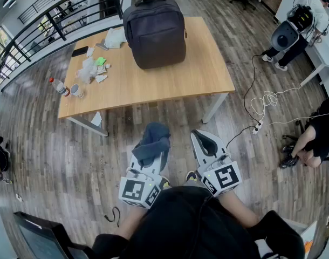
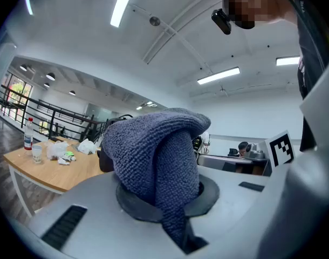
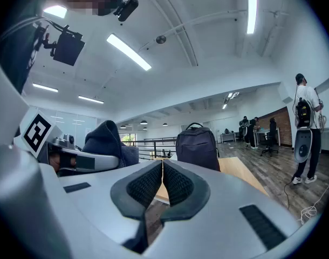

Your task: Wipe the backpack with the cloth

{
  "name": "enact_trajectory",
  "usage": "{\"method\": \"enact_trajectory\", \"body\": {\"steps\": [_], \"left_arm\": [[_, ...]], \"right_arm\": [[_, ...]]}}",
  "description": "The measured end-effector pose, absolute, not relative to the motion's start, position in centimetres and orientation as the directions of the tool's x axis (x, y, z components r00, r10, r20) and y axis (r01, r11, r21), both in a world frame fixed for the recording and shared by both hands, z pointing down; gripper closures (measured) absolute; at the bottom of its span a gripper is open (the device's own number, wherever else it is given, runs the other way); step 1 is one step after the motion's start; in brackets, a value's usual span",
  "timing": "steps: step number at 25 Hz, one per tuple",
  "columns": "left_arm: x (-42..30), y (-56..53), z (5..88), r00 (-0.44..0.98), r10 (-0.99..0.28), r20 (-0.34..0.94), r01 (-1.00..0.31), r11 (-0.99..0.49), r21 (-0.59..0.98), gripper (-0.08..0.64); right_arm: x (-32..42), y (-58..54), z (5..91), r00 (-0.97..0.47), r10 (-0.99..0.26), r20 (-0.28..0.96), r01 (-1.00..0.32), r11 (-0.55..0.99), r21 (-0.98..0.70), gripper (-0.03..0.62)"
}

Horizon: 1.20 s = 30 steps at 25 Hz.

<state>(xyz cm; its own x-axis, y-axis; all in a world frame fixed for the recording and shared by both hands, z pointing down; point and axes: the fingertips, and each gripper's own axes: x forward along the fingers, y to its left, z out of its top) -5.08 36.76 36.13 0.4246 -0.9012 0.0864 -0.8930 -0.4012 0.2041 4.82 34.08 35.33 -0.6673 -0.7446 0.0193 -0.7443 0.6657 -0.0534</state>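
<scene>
the left gripper point(image 1: 146, 165) is clamped on a blue-grey cloth point(image 1: 152, 140); in the left gripper view the cloth is bunched up between the pads and rises in a folded hump above them, with a tail hanging down into the gap. the right gripper point(image 1: 206, 139) holds nothing, and its ribbed pads point(image 3: 178, 185) are pressed together. both grippers sit side by side at the near end of the scene, over the wooden floor, short of the near edge of the bench point(image 1: 207, 72).

the dark backpack point(image 1: 155, 32) stands upright on the far middle of the bench, handle at the top, well apart from both grippers and from the cloth. on the left part of the bench lie a heap of crumpled wrappers point(image 1: 94, 69), a white bag point(image 1: 115, 38) just left of the backpack, a black phone point(image 1: 80, 51), a small bottle point(image 1: 59, 87) and a cup point(image 1: 76, 90) near the left corner. white cables point(image 1: 264, 99) trail across the floor to the right of the bench. a person point(image 1: 302, 23) stands at the far right.
</scene>
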Motion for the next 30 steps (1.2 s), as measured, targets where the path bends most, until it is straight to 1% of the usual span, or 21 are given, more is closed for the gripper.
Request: {"method": "enact_trajectory", "body": {"steps": [8,16,20,25,28,30], "left_arm": [[-4.6,37.2,36.5,0.442,-0.891,0.107,-0.885,-0.413,0.215,0.522],[-5.3,37.4,36.4,0.449,-0.887,0.103,-0.88,-0.42,0.222,0.522],[-7.3,37.4,36.0,0.439,-0.893,0.096,-0.883,-0.41,0.228,0.522],[-10.9,36.9,36.0,0.439,-0.894,0.089,-0.88,-0.408,0.242,0.522],[-12.5,36.0,36.3,0.444,-0.892,0.081,-0.879,-0.417,0.233,0.521],[-12.8,34.8,36.5,0.45,-0.89,0.078,-0.871,-0.418,0.258,0.522]], "right_arm": [[5.3,34.7,35.8,-0.652,-0.757,0.041,-0.758,0.648,-0.07,0.578],[5.2,35.1,35.4,-0.645,-0.764,0.012,-0.762,0.642,-0.091,0.578],[4.4,34.6,34.6,-0.642,-0.766,-0.013,-0.763,0.641,-0.087,0.578],[1.0,33.7,35.7,-0.646,-0.762,0.043,-0.763,0.645,-0.028,0.578],[-0.3,33.1,35.9,-0.645,-0.763,0.052,-0.764,0.644,-0.029,0.578],[-0.7,32.6,35.4,-0.655,-0.754,0.044,-0.755,0.656,-0.011,0.578]]}}
